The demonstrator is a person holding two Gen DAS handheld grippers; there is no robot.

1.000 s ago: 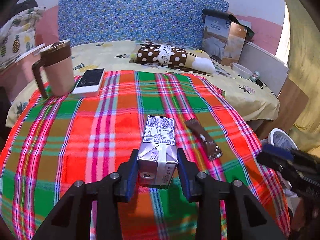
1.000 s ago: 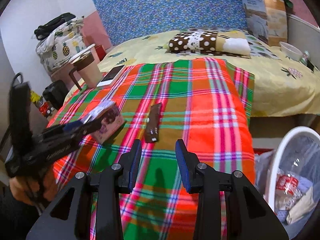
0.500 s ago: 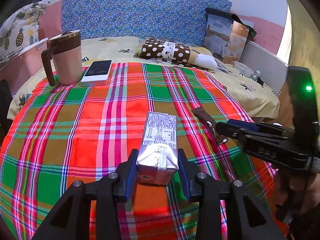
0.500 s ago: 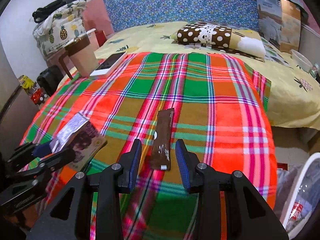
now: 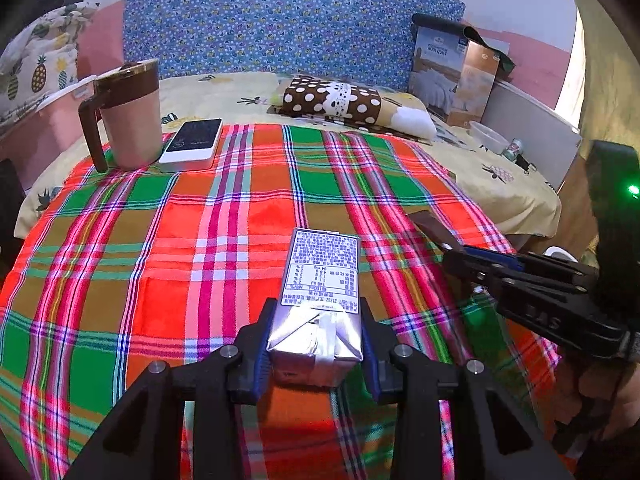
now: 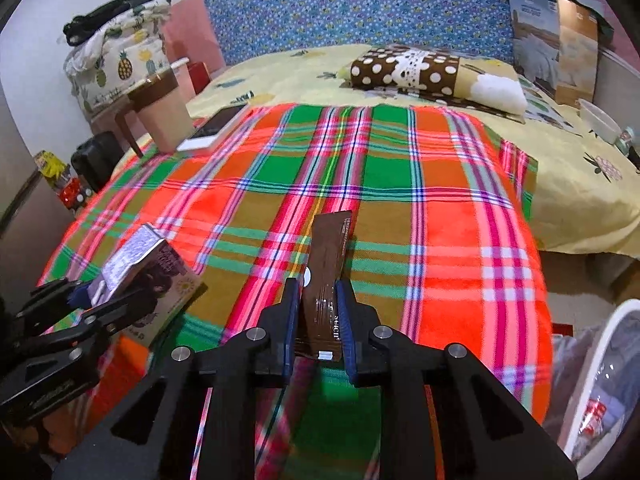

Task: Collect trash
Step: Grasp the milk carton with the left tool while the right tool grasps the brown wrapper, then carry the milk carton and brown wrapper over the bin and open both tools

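Left claw (image 5: pixel 316 344) is clamped on a small drink carton (image 5: pixel 320 296), pads pressing both its sides; the carton's far end looks to rest on or just over the plaid blanket (image 5: pixel 240 208), hard to tell which through the fisheye. Right claw (image 6: pixel 318 320) has just been closing and now pinches the near end of a brown snack wrapper (image 6: pixel 326 264), the rest of the wrapper lying forward across the blanket. Both trash items sit at the near part of the bed, close together.

Risks: the wrapper is thin and slick, gripped only at one end, so it may slide out or droop and snag the blanket on the lift. The carton is held near its folded foil end; a squeeze there could crush it and push out any liquid left. The two claws are near each other, so crossing paths toward the bin could knock one load loose.

Containers: white trash bin (image 6: pixel 592 380) at the right edge beside the bed, lined with a clear bag, already holds some crumpled packaging. Brown-lidded mug (image 5: pixel 128 120) stands at the far left corner beside a phone (image 5: pixel 194 144); contents not visible.
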